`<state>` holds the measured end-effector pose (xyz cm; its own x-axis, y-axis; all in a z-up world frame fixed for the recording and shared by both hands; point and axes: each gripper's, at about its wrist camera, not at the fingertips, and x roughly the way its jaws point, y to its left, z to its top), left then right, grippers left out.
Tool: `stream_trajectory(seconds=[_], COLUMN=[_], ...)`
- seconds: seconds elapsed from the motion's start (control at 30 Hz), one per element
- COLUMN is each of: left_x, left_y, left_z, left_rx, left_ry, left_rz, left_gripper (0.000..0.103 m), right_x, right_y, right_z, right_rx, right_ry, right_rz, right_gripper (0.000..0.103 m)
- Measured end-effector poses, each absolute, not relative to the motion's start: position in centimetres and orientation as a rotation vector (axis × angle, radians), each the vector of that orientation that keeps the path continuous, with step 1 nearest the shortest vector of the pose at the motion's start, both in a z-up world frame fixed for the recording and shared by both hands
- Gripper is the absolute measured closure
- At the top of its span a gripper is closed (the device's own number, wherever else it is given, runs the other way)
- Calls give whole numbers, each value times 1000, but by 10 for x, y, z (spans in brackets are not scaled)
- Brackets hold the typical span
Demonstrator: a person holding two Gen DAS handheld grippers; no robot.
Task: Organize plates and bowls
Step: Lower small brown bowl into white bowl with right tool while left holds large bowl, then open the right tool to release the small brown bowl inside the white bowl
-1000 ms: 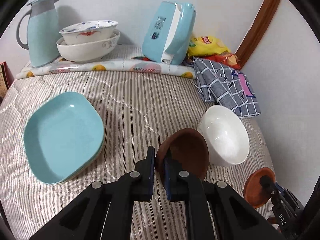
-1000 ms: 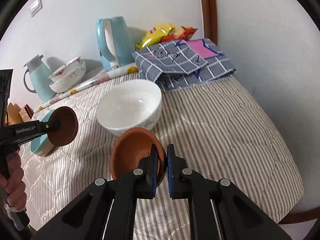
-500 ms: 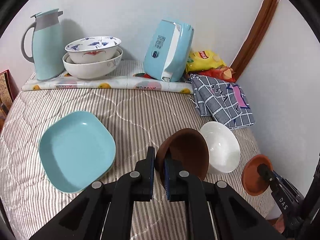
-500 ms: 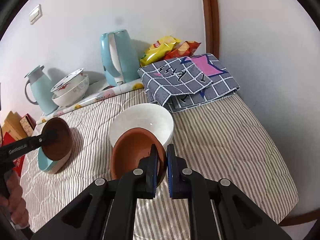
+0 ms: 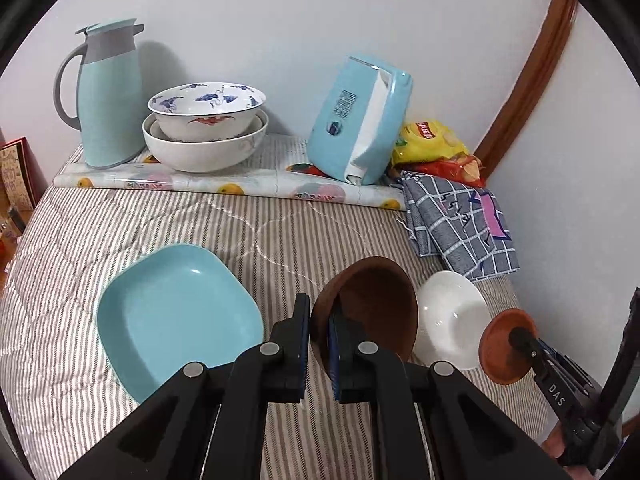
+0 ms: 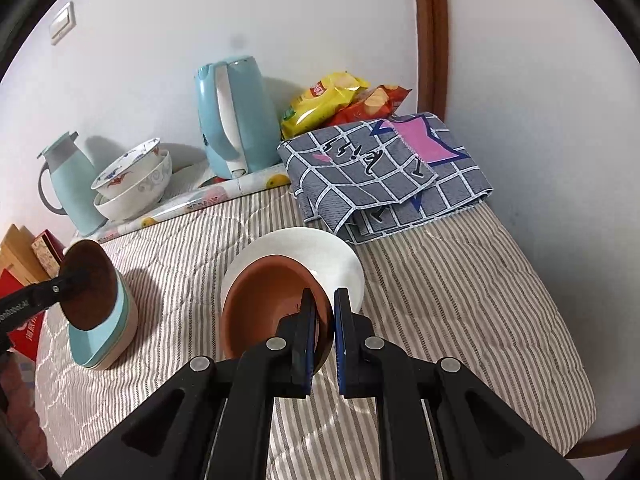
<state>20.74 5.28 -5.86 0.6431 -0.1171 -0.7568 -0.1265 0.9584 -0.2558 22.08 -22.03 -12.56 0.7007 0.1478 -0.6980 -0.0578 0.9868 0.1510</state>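
Both grippers clamped on brown bowls above the striped worktop.

The left gripper is clamped on the rim of a dark brown bowl, held tilted in the air beside the stacked teal plates. The right gripper is clamped on the rim of a reddish-brown bowl, held over the white bowl on the worktop. Two patterned bowls sit nested near the back wall beside a teal jug.
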Motion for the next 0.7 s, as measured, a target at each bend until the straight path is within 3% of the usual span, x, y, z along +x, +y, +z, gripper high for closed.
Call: stream_trajectory(seconds=[0.7], left_x=[239], left_y=[76], left_z=[-80], left_rx=[-337], left_ry=[912], left_rz=[50], left_gripper=[94], right_x=[278], right_y=[-206], right_z=[-165], right_rx=[86], right_ry=[882], right_rz=[128], right_gripper=[94])
